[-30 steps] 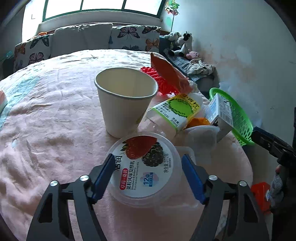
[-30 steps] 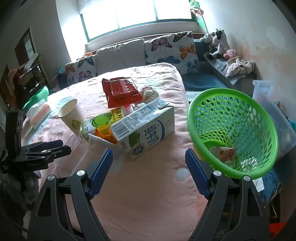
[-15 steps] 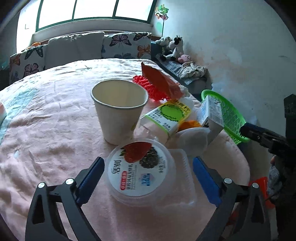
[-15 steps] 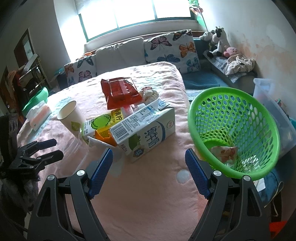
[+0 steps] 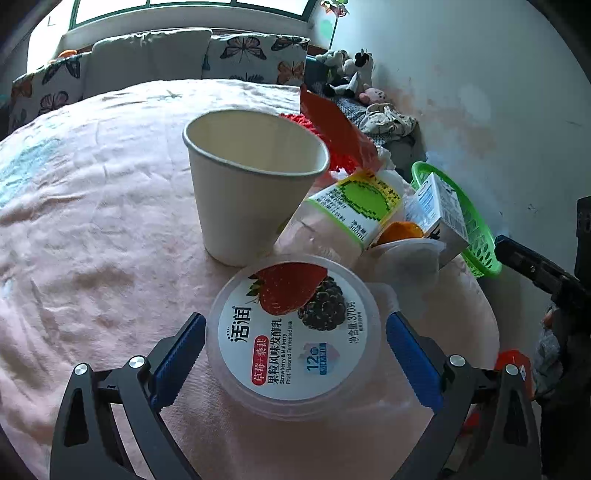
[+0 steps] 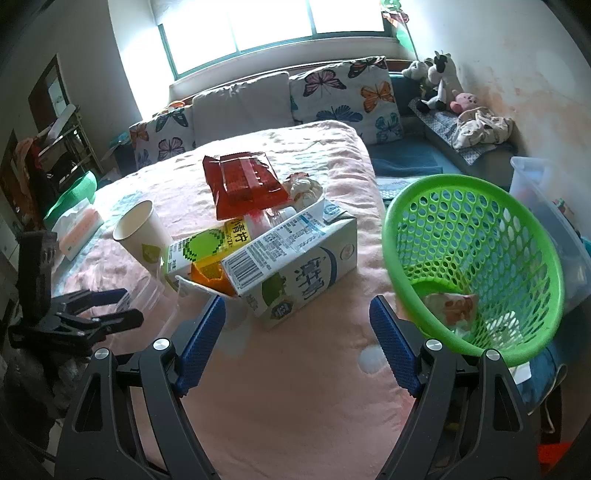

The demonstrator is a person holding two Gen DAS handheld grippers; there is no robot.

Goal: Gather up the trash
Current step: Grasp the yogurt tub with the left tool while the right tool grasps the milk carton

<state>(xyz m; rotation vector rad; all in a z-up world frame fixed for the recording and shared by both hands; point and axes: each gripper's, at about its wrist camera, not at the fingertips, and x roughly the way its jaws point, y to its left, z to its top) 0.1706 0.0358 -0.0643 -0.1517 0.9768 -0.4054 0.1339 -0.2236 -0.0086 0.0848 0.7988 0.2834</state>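
Left tool [image 5: 295, 354]: advancing since half a second ago, open jaws now bracketing yogurt tub [image 5: 293, 332], lower centre of left view; left pad almost touching, right apart. Grasp likely imminent. Right tool [image 6: 297, 339]: open, empty, holding position before carton [image 6: 295, 269]. Basket [image 6: 476, 266]: right of right view, receiving trash. Cup [image 5: 251, 184]: standing behind tub on bed [image 5: 92, 221].

Home living room, butterfly-print sofa cushions [image 6: 347, 88], stuffed toys [image 6: 437, 79], window [image 6: 273, 22]
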